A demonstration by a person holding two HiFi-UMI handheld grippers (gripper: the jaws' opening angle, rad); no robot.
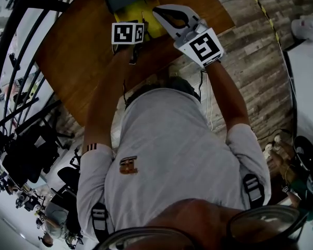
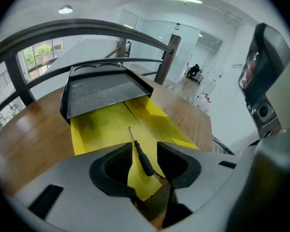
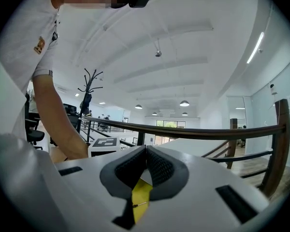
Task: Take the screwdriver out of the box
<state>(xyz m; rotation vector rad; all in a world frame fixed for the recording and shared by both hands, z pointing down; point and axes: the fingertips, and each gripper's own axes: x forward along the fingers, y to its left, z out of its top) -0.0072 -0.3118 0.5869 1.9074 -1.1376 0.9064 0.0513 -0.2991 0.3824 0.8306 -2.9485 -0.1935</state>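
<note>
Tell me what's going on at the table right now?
A person holds a claw in each hand over a brown wooden table. The left claw points down into an open dark grey box with a yellow lining. Its jaws stand apart on either side of a small black-handled screwdriver, which lies on the lining and is not yet gripped. The right claw is shut and empty, held level beside the box.

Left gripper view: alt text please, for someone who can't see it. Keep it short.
The open jaws of the left gripper straddle a small black-handled screwdriver without touching it, as it lies on the yellow lining of an open box. The box's dark lid stands raised behind, on a wooden table.
</note>
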